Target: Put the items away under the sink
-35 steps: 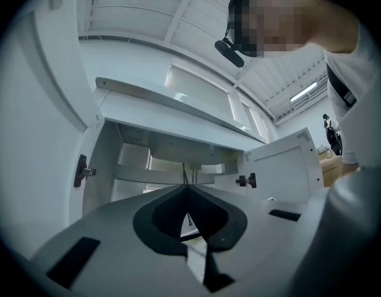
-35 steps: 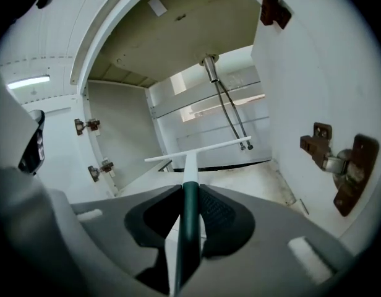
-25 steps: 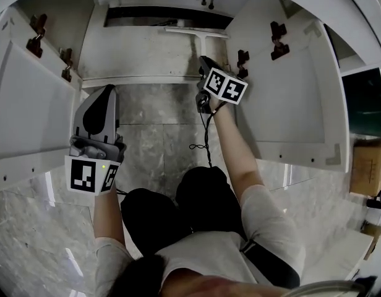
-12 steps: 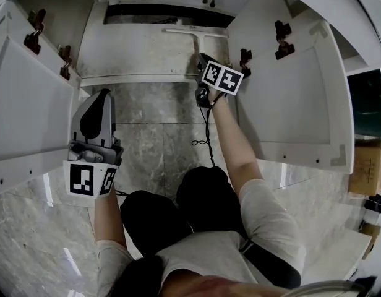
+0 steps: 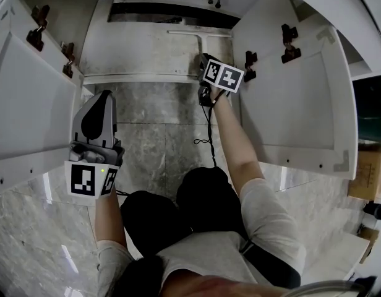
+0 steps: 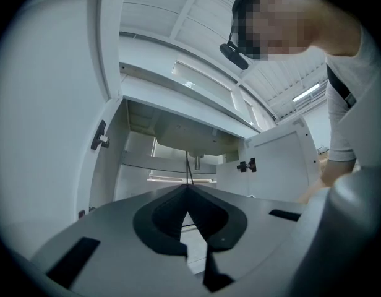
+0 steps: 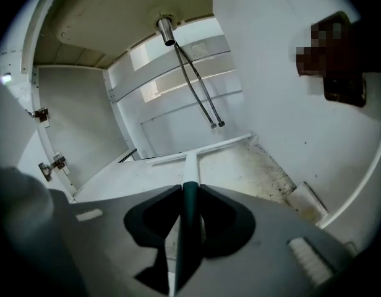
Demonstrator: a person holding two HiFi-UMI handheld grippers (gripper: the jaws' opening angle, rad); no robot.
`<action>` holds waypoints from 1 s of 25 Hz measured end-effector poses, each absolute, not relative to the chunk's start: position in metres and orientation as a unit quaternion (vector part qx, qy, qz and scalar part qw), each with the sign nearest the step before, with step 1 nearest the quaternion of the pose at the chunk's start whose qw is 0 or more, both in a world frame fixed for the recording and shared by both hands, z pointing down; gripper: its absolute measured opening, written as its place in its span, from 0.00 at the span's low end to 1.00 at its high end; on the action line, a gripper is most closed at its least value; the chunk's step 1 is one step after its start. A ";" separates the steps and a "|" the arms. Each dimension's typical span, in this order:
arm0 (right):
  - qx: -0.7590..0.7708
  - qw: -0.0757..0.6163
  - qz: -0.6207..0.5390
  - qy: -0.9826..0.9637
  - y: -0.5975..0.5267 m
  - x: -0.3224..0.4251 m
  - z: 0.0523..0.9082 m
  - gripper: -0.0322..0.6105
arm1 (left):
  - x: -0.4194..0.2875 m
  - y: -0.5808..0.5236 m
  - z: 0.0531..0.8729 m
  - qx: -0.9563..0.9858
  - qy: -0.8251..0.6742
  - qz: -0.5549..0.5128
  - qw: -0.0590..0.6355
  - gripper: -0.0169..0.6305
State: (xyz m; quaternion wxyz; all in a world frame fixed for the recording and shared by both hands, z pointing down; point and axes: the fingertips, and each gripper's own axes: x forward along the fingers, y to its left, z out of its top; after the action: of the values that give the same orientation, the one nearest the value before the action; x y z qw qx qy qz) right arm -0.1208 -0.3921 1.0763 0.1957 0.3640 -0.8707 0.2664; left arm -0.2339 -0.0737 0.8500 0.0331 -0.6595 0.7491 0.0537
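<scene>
A squeegee [image 5: 198, 41] with a white T-shaped blade and a dark handle reaches into the open cabinet under the sink. My right gripper [image 5: 203, 59] is shut on its handle at the cabinet's front lip. In the right gripper view the white stem [image 7: 190, 164] runs forward from between the jaws of the right gripper [image 7: 189, 189] to the blade [image 7: 206, 147], low over the stained cabinet floor [image 7: 258, 172]; whether they touch is unclear. My left gripper [image 5: 103, 98] hangs over the marble floor, jaws shut with nothing between them; the left gripper [image 6: 187, 189] faces the cabinet.
Both cabinet doors stand open, the left door [image 5: 29, 104] and the right door [image 5: 295, 98], with dark hinges. Two hoses [image 7: 196, 79] hang from the sink. A thin cable [image 5: 206, 138] trails over the marble floor [image 5: 153, 135]. The person's knees are behind it.
The right gripper has moved slightly deeper toward the cabinet with the squeegee. The left gripper has barely moved.
</scene>
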 end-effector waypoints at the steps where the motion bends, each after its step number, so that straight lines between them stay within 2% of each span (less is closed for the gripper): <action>1: 0.365 0.199 0.266 -0.870 -0.392 -0.121 1.077 0.21 | -0.234 -0.073 0.851 -0.659 0.750 0.054 0.033 0.04; 8: 0.373 0.208 0.259 -0.867 -0.392 -0.121 1.076 0.22 | -0.236 -0.070 0.851 -0.657 0.751 0.055 0.033 0.04; 17: 0.373 0.186 0.259 -0.871 -0.389 -0.121 1.065 0.26 | -0.236 -0.069 0.853 -0.658 0.751 0.051 0.031 0.04; 22: 0.381 0.185 0.222 -0.878 -0.379 -0.110 1.049 0.25 | -0.236 -0.074 0.846 -0.660 0.749 0.048 0.031 0.04; 25: 0.371 0.173 0.205 -0.889 -0.368 -0.106 1.035 0.13 | -0.233 -0.080 0.838 -0.661 0.748 0.045 0.031 0.04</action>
State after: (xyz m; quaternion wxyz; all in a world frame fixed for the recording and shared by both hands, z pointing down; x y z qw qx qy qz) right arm -0.1062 -0.3685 1.0354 0.1726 0.3713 -0.8889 0.2053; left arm -0.2333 -0.0800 0.8384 0.0314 -0.6613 0.7481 0.0452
